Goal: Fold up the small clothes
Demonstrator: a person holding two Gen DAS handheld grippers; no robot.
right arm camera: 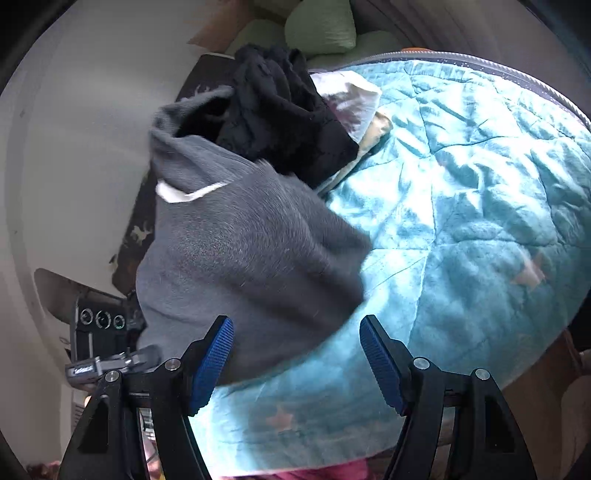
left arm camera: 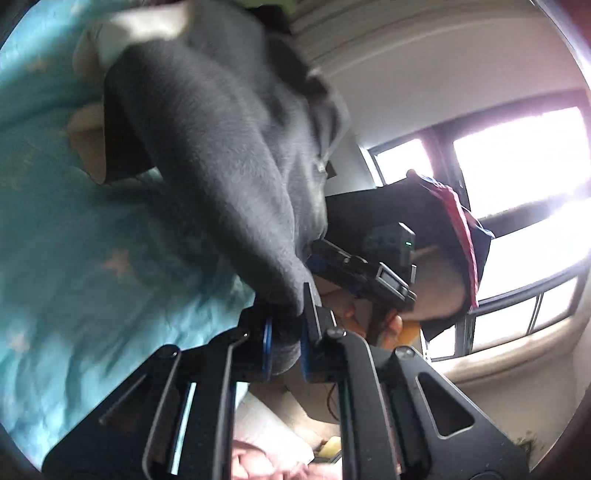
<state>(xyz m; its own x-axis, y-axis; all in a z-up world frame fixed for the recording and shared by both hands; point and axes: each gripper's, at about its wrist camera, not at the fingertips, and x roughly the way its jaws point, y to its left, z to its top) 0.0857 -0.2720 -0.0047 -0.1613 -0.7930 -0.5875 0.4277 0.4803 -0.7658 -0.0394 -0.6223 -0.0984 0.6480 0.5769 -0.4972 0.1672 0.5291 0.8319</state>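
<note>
My left gripper (left arm camera: 286, 332) is shut on the edge of a grey fleece garment (left arm camera: 229, 166), which stretches up and away from the jaws over a teal quilt (left arm camera: 74, 240). In the right wrist view the same grey garment (right arm camera: 240, 240) hangs bunched, with a white label showing near its top, and one corner runs to the left gripper (right arm camera: 122, 363) at the lower left. My right gripper (right arm camera: 297, 362) stands open just in front of the garment's lower edge. Its blue pads (right arm camera: 214, 362) are not pressing on the cloth.
A black garment (right arm camera: 284, 110) and a white cloth (right arm camera: 351, 96) lie heaped behind the grey one on the teal quilt (right arm camera: 461, 184). Green cushions (right arm camera: 317, 26) sit at the far end. A person's dark sleeve (left arm camera: 424, 221) and a bright window (left arm camera: 517, 166) fill the right.
</note>
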